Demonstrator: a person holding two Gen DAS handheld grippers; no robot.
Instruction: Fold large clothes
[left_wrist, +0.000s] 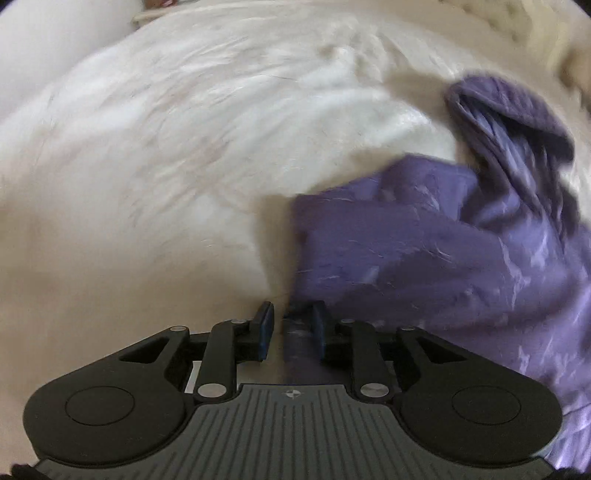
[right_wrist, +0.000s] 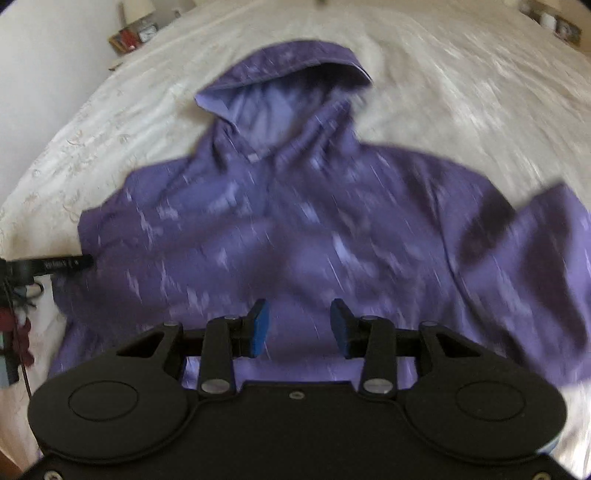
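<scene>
The purple hoodie (right_wrist: 295, 229) lies spread on the bed (right_wrist: 461, 92), hood (right_wrist: 284, 85) toward the far edge and both sleeves partly drawn in toward the body. Both views are motion-blurred.

Step in hand, as judged: the first side fold, with the garment's left side being carried.

Left gripper (left_wrist: 291, 325): the fingers stand close together, with a strip of purple fabric between them. They appear clamped on the hoodie's left edge or sleeve; blur hides which part. In the right wrist view this gripper's tip sits at the hoodie's left edge.

Right gripper (right_wrist: 300, 325): the fingers stand apart and hold nothing. They hover above the lower middle of the hoodie body, near the hem.

Next move, as judged: carry the held side across the body toward the centre line. The right gripper must take the right sleeve (right_wrist: 535, 251) or pin the fold.
</scene>
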